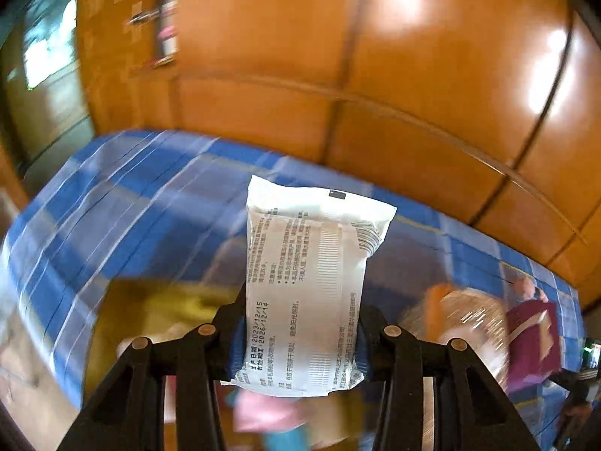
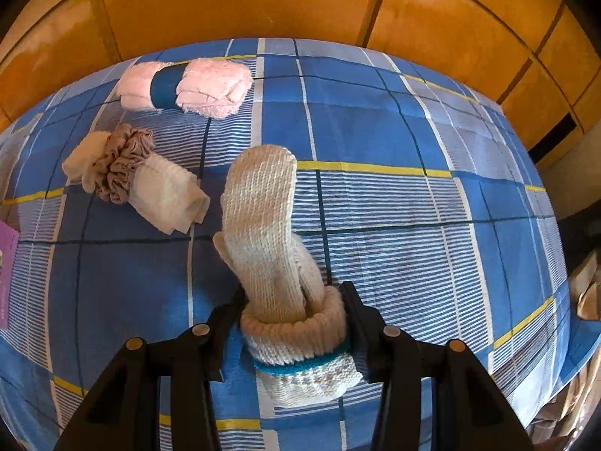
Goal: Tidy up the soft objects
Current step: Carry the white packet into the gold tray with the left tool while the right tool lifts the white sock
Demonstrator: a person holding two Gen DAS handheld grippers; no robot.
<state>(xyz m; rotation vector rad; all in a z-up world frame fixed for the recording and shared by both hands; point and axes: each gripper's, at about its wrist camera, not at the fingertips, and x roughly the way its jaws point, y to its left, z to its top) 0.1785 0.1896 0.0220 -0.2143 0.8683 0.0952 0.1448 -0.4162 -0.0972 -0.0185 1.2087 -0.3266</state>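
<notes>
The left gripper [image 1: 300, 342] holds a white sealed packet [image 1: 311, 282] upright between its fingers [image 1: 236, 342], pinched at the lower end, with printed text and dates running along its length. The packet hangs in the air above a bed covered by a blue checked sheet [image 1: 157, 203]. Everything behind it is streaked with blur: a yellowish box shape at the near left, a clear crinkled bag with something orange [image 1: 458, 319] at the near right, and a dark red package [image 1: 533, 342] just beyond that. Orange wood panelling [image 1: 375, 56] rises at the far side of the bed.

The right gripper [image 2: 296, 327] is closed on a cream knitted glove [image 2: 278, 263] at its rolled cuff, which has a teal stripe; the fingers [image 2: 357, 323] press it from both sides, and the rest of the glove stands up and leans away toward the far side. Whether the cuff rests on the sheet is unclear. On the sheet to the far left lies a pink fluffy towel roll [image 2: 188, 86] wrapped by a blue band. Nearer, at the left, lies a cream cloth roll [image 2: 150, 184] cinched with a beige scrunchie [image 2: 120, 165]. These two rolls lie apart from each other and from the glove. A purple edge [image 2: 5, 263] shows at the far left border.
</notes>
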